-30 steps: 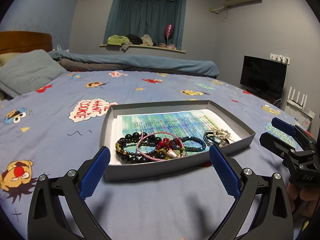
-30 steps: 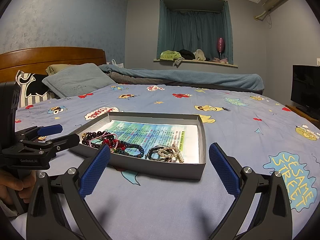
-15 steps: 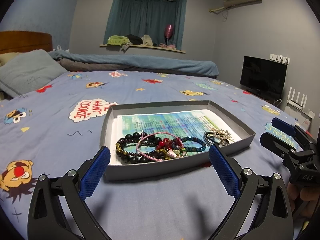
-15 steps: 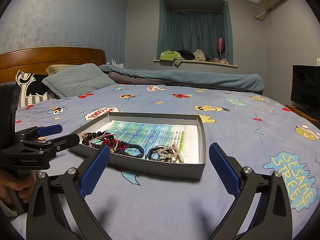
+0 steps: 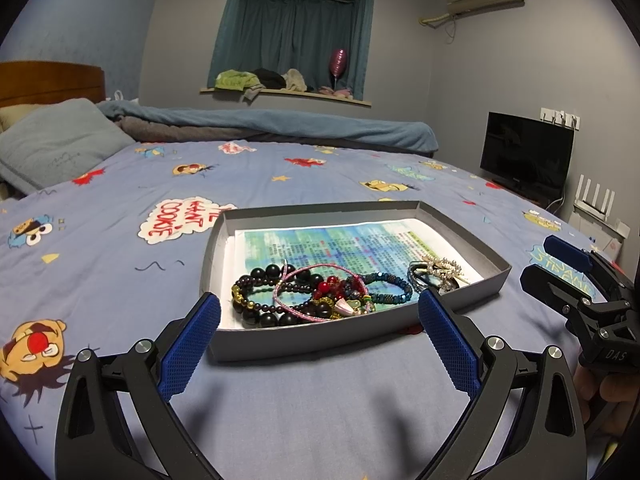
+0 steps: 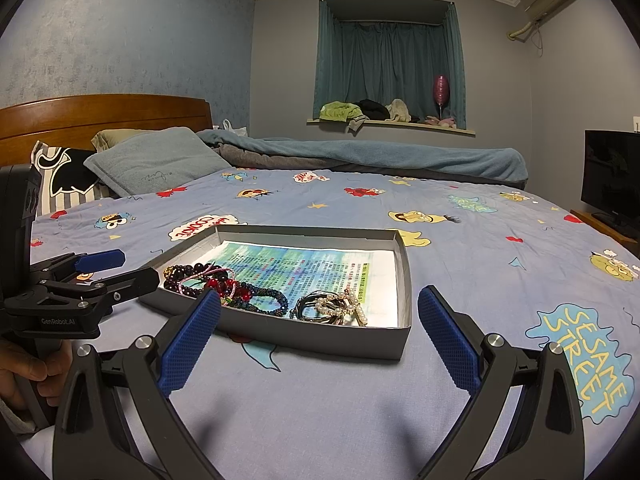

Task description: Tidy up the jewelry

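Note:
A shallow grey box (image 5: 312,338) lined with printed paper lies on the bed and shows in the right wrist view too (image 6: 320,338). A tangle of bracelets (image 5: 316,294) with black, red and blue beads lies at its near left, also in the right wrist view (image 6: 224,288). A pearl and dark cord piece (image 5: 438,274) lies at its near right (image 6: 334,308). My left gripper (image 5: 320,354) is open and empty, just short of the box's near wall. My right gripper (image 6: 320,344) is open and empty, near the box's right corner.
The blue cartoon bedsheet (image 5: 120,240) spreads all around. A grey pillow (image 6: 156,164) and wooden headboard (image 6: 100,114) lie at the left. A folded duvet (image 5: 280,124) runs along the far side. A television (image 5: 524,154) stands at the right.

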Motion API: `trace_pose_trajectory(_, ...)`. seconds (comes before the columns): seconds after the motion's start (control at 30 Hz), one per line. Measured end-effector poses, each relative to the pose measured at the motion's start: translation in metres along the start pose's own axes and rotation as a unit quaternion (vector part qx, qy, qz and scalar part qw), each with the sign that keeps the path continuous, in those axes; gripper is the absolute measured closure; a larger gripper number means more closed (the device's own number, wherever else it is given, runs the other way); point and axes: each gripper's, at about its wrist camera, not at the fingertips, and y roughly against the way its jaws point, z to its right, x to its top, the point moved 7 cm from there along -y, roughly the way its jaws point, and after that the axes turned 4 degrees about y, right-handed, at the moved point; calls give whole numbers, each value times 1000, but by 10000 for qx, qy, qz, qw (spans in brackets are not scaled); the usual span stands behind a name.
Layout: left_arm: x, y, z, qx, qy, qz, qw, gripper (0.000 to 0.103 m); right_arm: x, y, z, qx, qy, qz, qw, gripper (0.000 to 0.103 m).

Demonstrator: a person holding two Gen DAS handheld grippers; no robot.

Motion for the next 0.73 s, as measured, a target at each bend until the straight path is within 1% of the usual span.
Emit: trace_pose_trajectory(0.73, -1, 1, -2, 6, 18, 19, 10000, 5, 0, 0, 0, -1, 0, 0, 10000, 6)
